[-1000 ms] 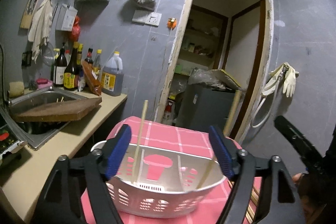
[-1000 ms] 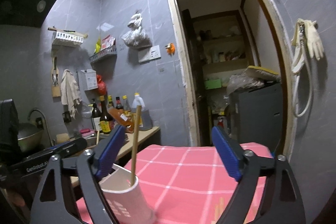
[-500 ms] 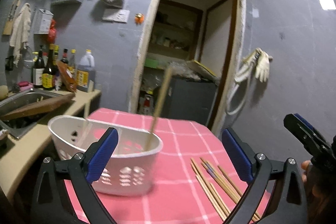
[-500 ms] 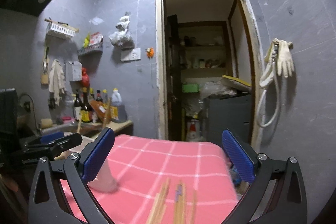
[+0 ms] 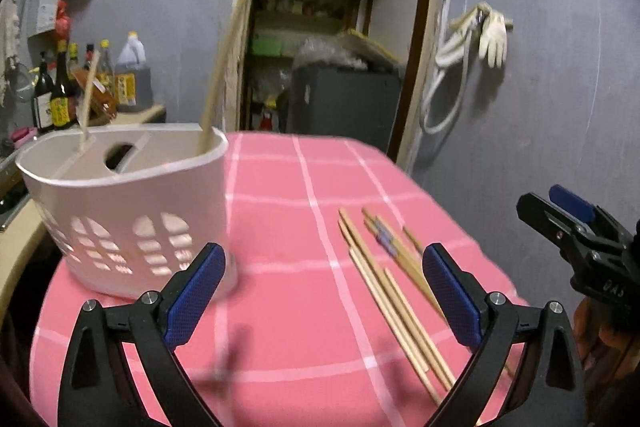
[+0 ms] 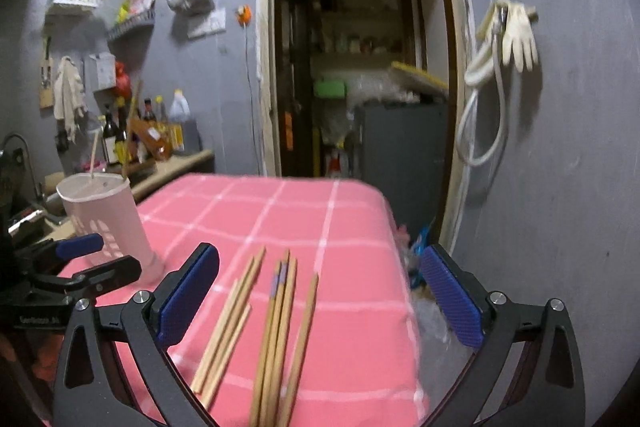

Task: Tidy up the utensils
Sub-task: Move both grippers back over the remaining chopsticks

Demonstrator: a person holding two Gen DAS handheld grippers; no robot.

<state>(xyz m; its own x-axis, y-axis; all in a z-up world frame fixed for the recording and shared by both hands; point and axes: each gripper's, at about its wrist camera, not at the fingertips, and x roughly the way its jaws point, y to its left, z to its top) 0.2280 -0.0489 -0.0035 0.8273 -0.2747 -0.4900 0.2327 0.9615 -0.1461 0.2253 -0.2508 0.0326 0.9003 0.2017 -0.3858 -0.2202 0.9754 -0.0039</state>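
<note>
i am hovering both grippers over the pink checked tablecloth (image 6: 320, 219), and neither one is carrying anything. the left gripper (image 5: 324, 295) is standing with its jaws wide apart, having just been opening, and only bare cloth is lying between the blue pads. the right gripper (image 6: 320, 295) is just as wide, its jaws also having just been moving, and nothing is pinched there either.

the loose chopsticks (image 6: 276, 323) are lying flat on the cloth in a rough fan, and from the right wrist view they are sitting between the right jaws and a little below them, which is why i am tilting that gripper down toward the table: i judge it is lining up for the next pick. in the left wrist view the same sticks (image 5: 392, 291) are lying ahead of the left gripper's right-hand jaw and partly under it.

the white holder (image 5: 128, 211) is standing upright ahead of the left gripper's left-hand jaw, not touching it, with two chopsticks (image 5: 224, 55) already leaning in its slots, so i take the sorting as partly done. the holder is sitting near the table's edge, handy for dropping sticks in.

both grippers are pointing forward and somewhat downward, side by side; the left one (image 6: 80, 267) is showing at the left of the right jaws.
</note>
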